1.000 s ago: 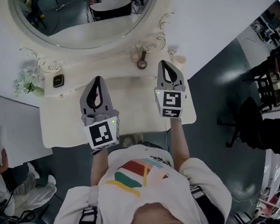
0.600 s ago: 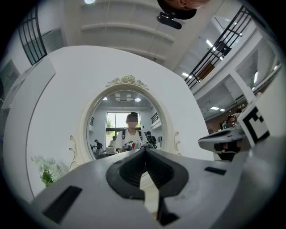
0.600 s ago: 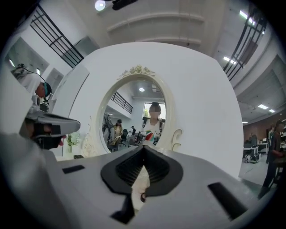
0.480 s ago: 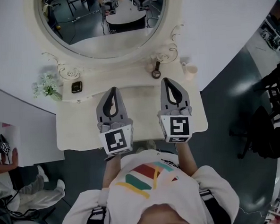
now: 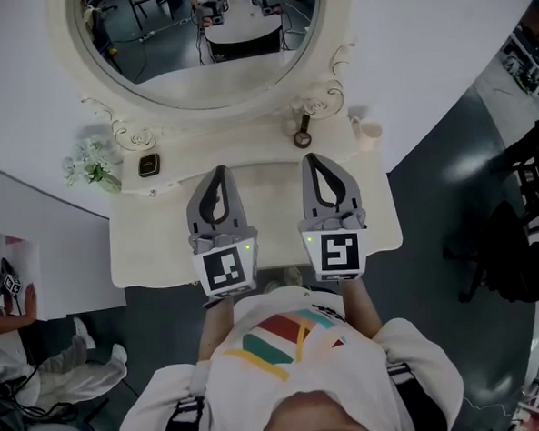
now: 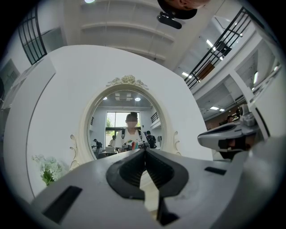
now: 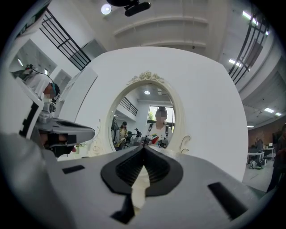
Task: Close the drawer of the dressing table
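The cream dressing table (image 5: 152,237) stands against the white wall under its oval mirror (image 5: 202,41). No drawer front shows in any view; the tabletop hides whatever lies below its near edge. My left gripper (image 5: 218,170) hovers over the tabletop's middle, shut with nothing in it, and it points at the mirror (image 6: 127,129). My right gripper (image 5: 310,158) hangs beside it, about level with it, jaws shut and empty. In the left gripper view the jaw tips (image 6: 144,150) meet. In the right gripper view the tips (image 7: 144,147) also meet, and the mirror (image 7: 147,118) lies ahead.
At the back of the tabletop are white flowers (image 5: 89,165), a small dark box (image 5: 148,165), a hand mirror (image 5: 302,133) and a cup (image 5: 367,131). Another person's hand (image 5: 24,298) shows at the far left. Dark chairs (image 5: 503,241) stand on the floor to the right.
My right gripper has drawn back toward me and now sits even with the left one. The left gripper has kept its place over the table. Both have stayed shut.
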`<action>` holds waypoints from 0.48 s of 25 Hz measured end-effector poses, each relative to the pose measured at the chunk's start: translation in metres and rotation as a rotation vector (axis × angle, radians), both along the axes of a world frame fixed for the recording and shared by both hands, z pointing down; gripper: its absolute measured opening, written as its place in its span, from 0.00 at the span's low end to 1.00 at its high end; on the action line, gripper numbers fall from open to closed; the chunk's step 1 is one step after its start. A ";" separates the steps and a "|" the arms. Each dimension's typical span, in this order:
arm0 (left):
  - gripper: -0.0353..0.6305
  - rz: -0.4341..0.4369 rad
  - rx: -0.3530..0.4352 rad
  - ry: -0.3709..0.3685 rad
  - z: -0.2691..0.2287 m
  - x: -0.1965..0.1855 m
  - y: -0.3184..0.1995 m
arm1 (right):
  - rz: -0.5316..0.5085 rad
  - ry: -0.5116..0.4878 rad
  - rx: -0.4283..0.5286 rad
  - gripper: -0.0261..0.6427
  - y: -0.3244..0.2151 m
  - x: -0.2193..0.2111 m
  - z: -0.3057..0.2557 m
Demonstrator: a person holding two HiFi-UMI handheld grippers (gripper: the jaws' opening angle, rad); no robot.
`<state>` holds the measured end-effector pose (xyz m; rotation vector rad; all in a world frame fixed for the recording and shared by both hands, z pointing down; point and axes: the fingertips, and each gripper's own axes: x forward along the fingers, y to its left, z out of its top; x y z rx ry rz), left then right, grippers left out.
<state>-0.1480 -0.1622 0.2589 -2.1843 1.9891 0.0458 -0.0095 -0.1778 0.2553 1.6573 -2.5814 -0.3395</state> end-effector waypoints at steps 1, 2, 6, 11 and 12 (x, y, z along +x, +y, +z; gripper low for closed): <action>0.06 0.003 -0.013 0.002 0.000 0.001 0.000 | 0.000 0.002 0.000 0.04 0.000 0.000 0.000; 0.06 0.005 -0.020 0.003 0.000 0.001 0.000 | 0.001 0.004 0.002 0.04 0.000 0.000 0.000; 0.06 0.005 -0.019 0.003 0.002 0.000 0.000 | 0.004 -0.008 -0.012 0.04 -0.001 0.001 0.003; 0.06 0.001 -0.038 0.009 0.003 -0.002 -0.001 | 0.006 -0.010 -0.026 0.04 -0.002 0.003 0.006; 0.06 -0.001 -0.036 0.010 0.002 -0.003 0.000 | 0.007 -0.012 -0.025 0.04 -0.002 0.003 0.005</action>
